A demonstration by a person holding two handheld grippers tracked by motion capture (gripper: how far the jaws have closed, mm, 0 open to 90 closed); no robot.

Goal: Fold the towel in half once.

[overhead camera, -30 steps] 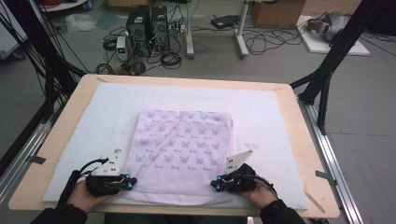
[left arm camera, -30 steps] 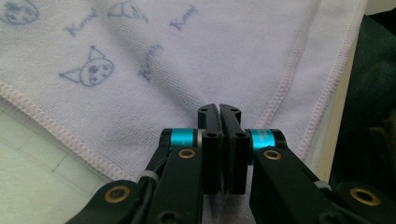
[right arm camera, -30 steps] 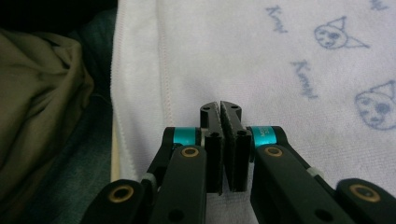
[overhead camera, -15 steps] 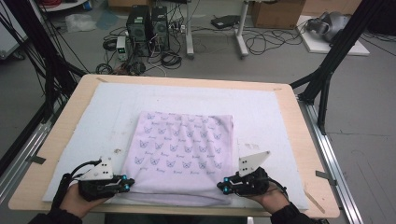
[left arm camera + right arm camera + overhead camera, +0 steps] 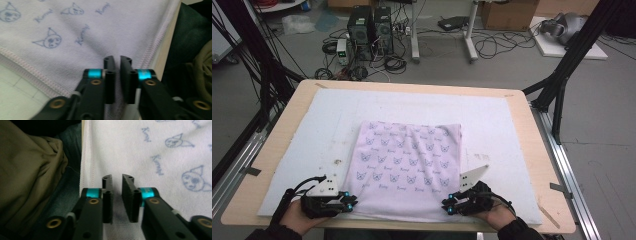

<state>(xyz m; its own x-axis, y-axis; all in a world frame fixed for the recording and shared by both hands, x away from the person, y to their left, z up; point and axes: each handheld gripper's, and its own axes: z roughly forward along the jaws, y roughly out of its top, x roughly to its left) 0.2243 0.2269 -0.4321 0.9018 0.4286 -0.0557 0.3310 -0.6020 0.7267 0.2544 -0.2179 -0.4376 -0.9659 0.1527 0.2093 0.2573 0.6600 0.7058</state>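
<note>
White mat (image 5: 422, 107) covered by cloth (image 5: 409, 167); left gripper (image 5: 353, 202) at 7 o'clock, right gripper (image 5: 446, 205) at 5, jaws just parted narrowly, nothing gripped.

cloth (image 5: 407, 167): we see pale lilac fabric printed with small blue cat-face outlines and blue script words in repeating rows
cloth hem (image 5: 23, 68): we see a slightly pinker stitched band along the edge
mat (image 5: 492, 120): we see off-white padding with a few faint brownish specks
tabletop (image 5: 542, 165): we see light wood, a pale tan
left tool (image 5: 351, 203): we see a black body with bright cyan bands beside the jaws, brass-coloured rivets and a light grey plate on top
right tool (image 5: 448, 206): we see the same black, cyan bands, brass-coloured rivets and a grey plate
sleeve (image 5: 30, 170): we see olive-brown cloth beside dark teal-grey fabric
floor (image 5: 602, 110): we see grey, crossed by black cables
</note>
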